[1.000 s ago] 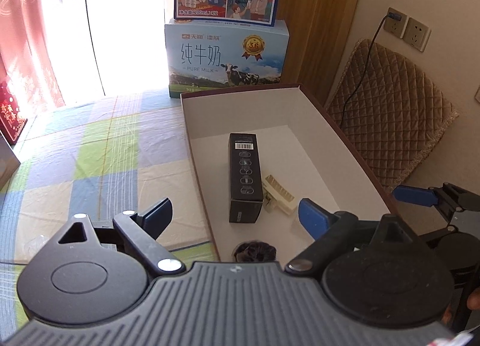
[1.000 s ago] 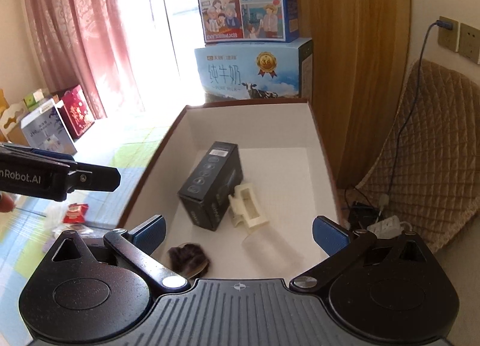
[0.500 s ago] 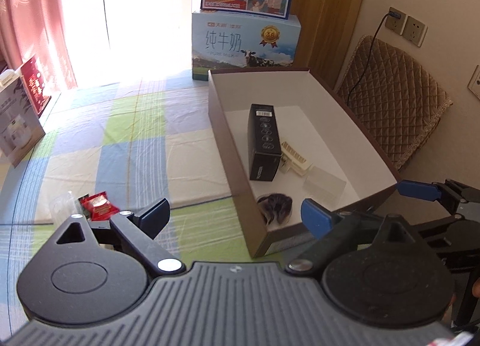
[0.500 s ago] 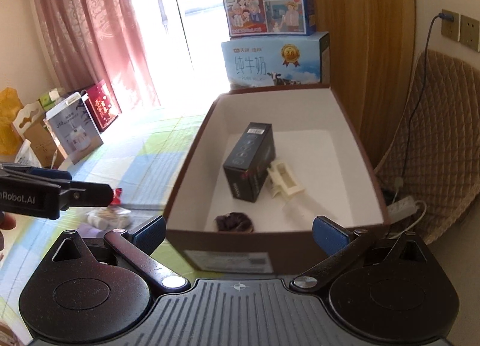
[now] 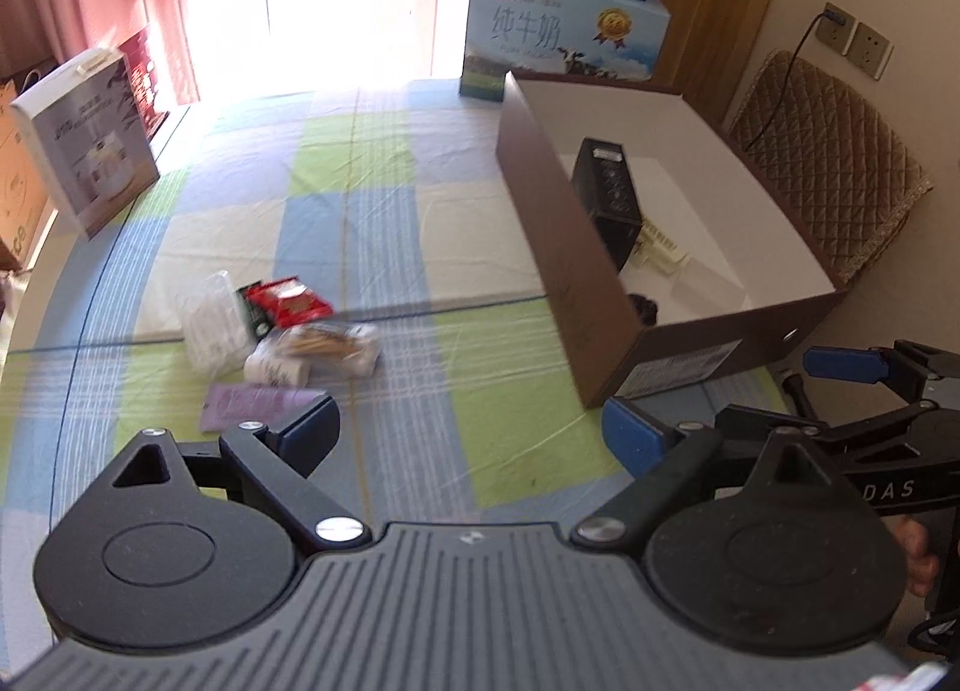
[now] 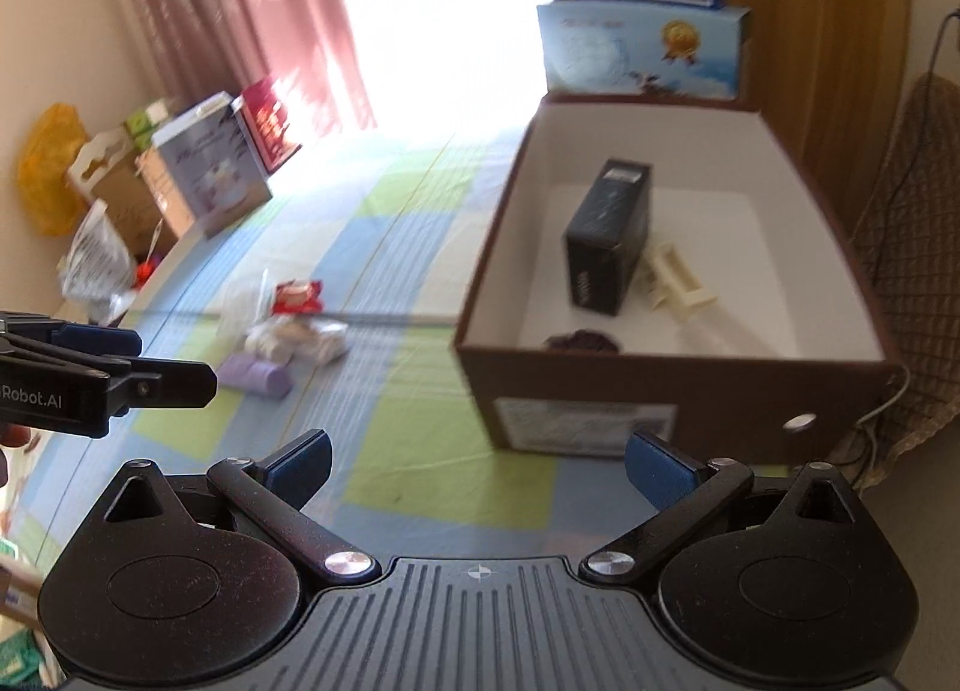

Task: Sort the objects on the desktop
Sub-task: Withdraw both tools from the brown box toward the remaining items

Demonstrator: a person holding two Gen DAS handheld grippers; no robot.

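The checked blue, green and cream woven cloth [image 5: 384, 193] on the table looks soft and matt. The brown cardboard box [image 5: 561, 247] has smooth white paper walls inside. A red snack packet [image 5: 288, 304] shines like foil. The left tool [image 5: 471, 433] is matt black plastic with shiny metal pins.

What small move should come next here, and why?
Probably bring the left gripper forward and down onto the pile of packets on the tablecloth. Its jaws stand open and empty, and the pile lies just ahead of it. The box already holds a black carton, so the loose items seem to be what is left.
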